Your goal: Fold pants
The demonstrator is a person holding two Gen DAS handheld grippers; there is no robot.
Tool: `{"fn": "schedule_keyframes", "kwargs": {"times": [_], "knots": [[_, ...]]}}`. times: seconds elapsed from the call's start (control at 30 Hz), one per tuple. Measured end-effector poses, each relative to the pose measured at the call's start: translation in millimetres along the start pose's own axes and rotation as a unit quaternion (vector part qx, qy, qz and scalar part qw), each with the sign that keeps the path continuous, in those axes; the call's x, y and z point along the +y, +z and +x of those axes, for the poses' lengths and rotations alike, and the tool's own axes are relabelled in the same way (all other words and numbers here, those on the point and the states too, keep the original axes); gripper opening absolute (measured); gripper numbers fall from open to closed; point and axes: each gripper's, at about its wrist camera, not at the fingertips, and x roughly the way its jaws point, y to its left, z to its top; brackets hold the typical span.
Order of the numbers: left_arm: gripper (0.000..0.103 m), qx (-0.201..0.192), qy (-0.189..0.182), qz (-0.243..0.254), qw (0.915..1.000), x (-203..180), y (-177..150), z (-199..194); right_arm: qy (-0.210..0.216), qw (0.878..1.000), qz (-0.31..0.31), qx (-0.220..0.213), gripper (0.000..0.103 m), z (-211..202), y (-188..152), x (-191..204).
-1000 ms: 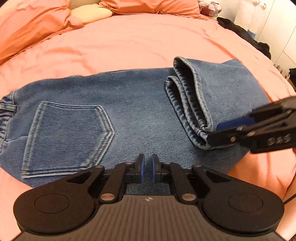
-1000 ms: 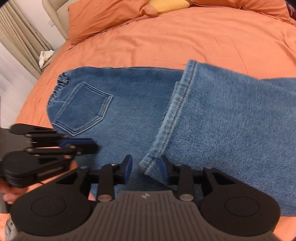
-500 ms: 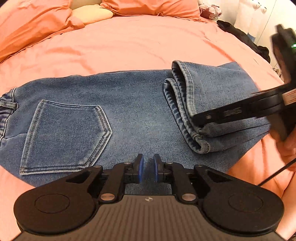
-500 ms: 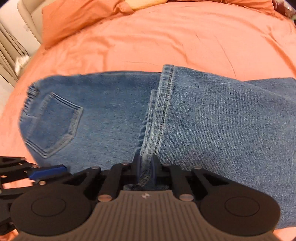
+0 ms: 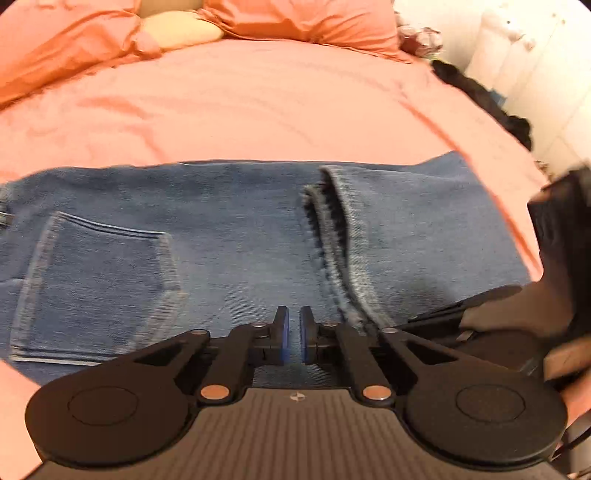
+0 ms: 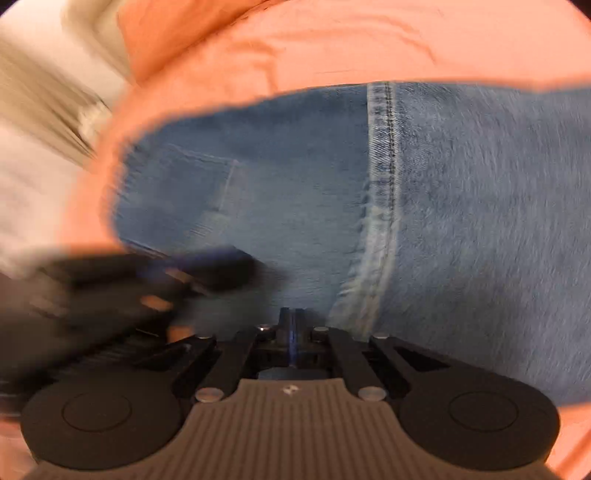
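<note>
Blue jeans (image 5: 229,236) lie flat on the orange bed, back pocket (image 5: 96,280) at the left, leg cuffs (image 5: 340,251) folded over onto the thigh at the right. My left gripper (image 5: 294,334) hovers over the near edge of the jeans, jaws almost closed with a thin gap and nothing between them. My right gripper (image 6: 291,325) is shut and empty, just left of the cuff hem (image 6: 382,206). The right wrist view is blurred. The left gripper shows as a dark blur there (image 6: 155,280); the right gripper shows at the right edge of the left wrist view (image 5: 517,321).
Orange pillows (image 5: 295,22) and a cream pillow (image 5: 177,29) lie at the head of the bed. Dark clothing (image 5: 480,99) hangs off the bed's far right edge beside white furniture (image 5: 535,74). Curtains (image 6: 40,110) show in the right wrist view.
My right gripper closed on the cuff hem, then came off it and now sits shut just left of the hem. The cuff has settled flat. The left gripper moved slightly closer to the jeans.
</note>
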Motion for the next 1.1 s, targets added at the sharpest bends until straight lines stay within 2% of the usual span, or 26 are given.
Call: {"fn": "schedule_keyframes", "kwargs": {"times": [0.07,0.2,0.27,0.3,0.43,0.53,0.63,0.73,0.83,0.93,1.0,1.1], "knots": [[0.015,-0.006,0.008,-0.001,1.0,6.3,-0.5,-6.2,0.017,1.0,-0.002,-0.003,0.0,-3.4,-0.6,-3.1],[0.017,0.0,-0.01,-0.011,0.9999,13.8,1.6,-3.5,0.025,0.999,-0.028,-0.021,0.0,-36.7,-7.0,-13.3],[0.029,0.004,-0.018,-0.012,0.9998,11.6,5.8,3.5,0.026,0.999,-0.03,-0.029,0.0,-52.3,-7.6,-22.6],[0.031,0.005,-0.022,-0.012,0.9997,9.0,8.0,6.9,0.023,0.998,-0.035,-0.036,0.0,-62.8,-8.6,-28.2],[0.04,0.0,-0.042,-0.013,0.999,-6.1,18.5,18.5,-0.043,0.994,-0.061,-0.079,0.0,-102.3,-9.3,-56.0],[0.046,-0.008,-0.042,-0.004,0.9991,-22.1,26.6,25.3,-0.086,0.99,-0.049,-0.099,0.0,-132.5,-5.0,-89.6],[0.046,-0.008,-0.04,0.006,0.9992,-36.6,35.7,32.7,-0.147,0.98,-0.052,-0.123,0.0,-158.4,2.2,-124.9],[0.046,-0.012,-0.036,0.018,0.9991,-51.5,45.7,40.2,-0.188,0.97,-0.059,-0.14,0.0,-171.6,16.4,-155.6],[0.046,-0.012,-0.025,0.027,0.9992,-64.2,54.9,51.8,-0.183,0.969,-0.062,-0.154,0.0,-172.0,37.2,-172.9],[0.037,-0.004,0.003,0.025,0.9997,-71.1,63.4,67.3,-0.168,0.972,-0.068,-0.15,0.0,-159.6,60.4,-183.0],[0.033,0.006,0.011,0.017,0.9998,-69.8,67.7,76.7,-0.17,0.975,-0.069,-0.125,0.0,-134.2,73.8,-188.1],[0.028,0.018,0.018,0.01,0.9996,-67.6,71.8,87.8,-0.197,0.975,-0.077,-0.072,0.0,-87.9,80.9,-195.4]]}}
